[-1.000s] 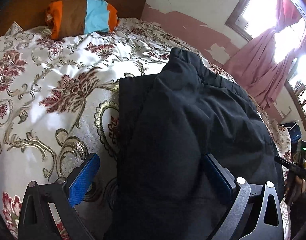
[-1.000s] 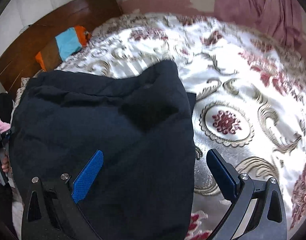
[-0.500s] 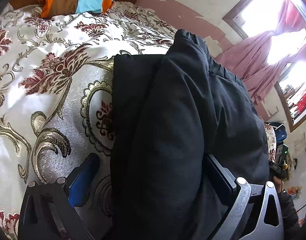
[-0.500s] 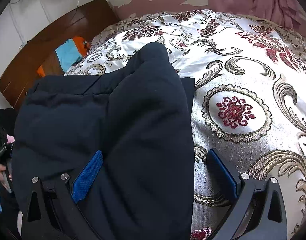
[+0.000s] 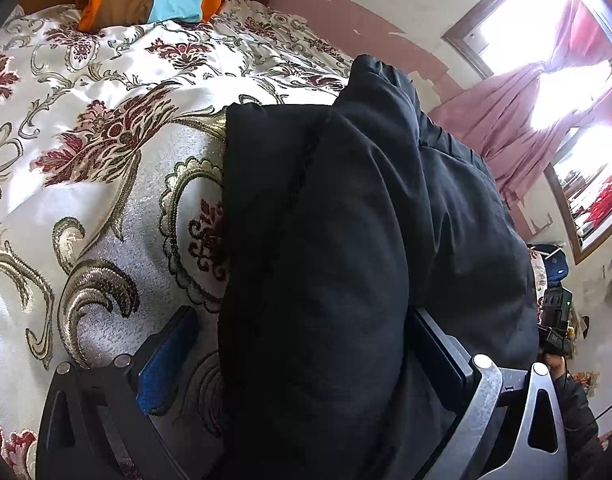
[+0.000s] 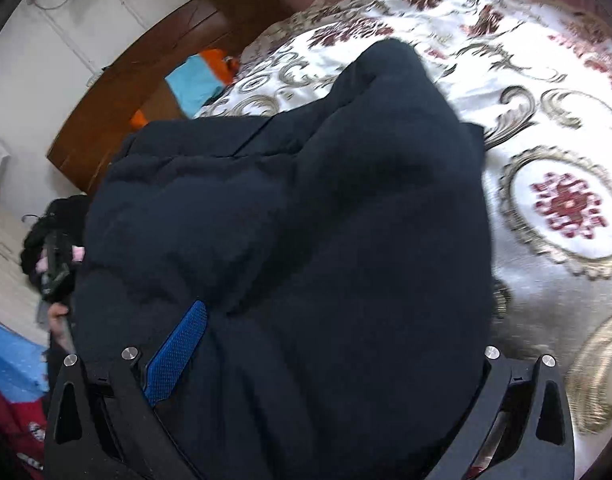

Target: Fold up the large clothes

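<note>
Left wrist, puffy dark garment, satiny floral bedspread

A bed is covered by a floral spread; a wooden headboard is set against peeling pink-and-white walls. Pink curtains are lit by bright windows
</note>
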